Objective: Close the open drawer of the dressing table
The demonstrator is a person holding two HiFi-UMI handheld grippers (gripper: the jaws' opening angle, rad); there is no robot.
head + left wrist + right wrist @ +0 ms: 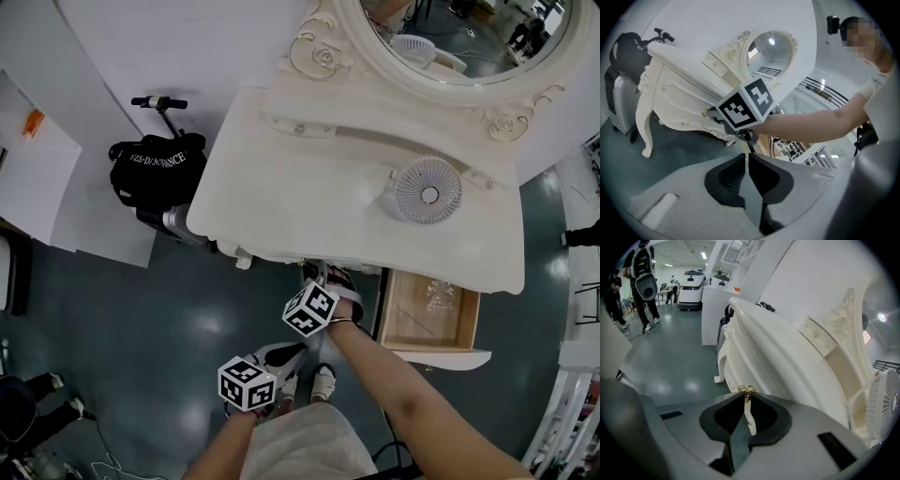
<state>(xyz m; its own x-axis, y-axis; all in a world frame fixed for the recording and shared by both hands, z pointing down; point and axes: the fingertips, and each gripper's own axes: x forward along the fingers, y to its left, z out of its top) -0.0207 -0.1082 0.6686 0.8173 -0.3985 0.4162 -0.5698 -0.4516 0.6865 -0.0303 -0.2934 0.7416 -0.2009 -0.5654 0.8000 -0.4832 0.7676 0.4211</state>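
Observation:
The white dressing table (309, 178) stands ahead of me. Its open wooden drawer (429, 317) sticks out at the front right, with a clear crumpled thing inside. My right gripper (330, 279) is at the middle of the table's front edge, left of that drawer. In the right gripper view its jaws (746, 397) are shut on a small gold handle (746, 389) with a white drop hanging from it. My left gripper (292, 352) hangs lower and nearer to me, away from the table. Its jaws (746, 157) are shut with nothing between them.
A white fan (427, 190) lies on the tabletop below the oval mirror (469, 37). A black bag (155, 169) on a silver suitcase stands by the table's left leg. White boards lean at the left. My shoes (323, 380) are under the grippers. People stand far off (642, 282).

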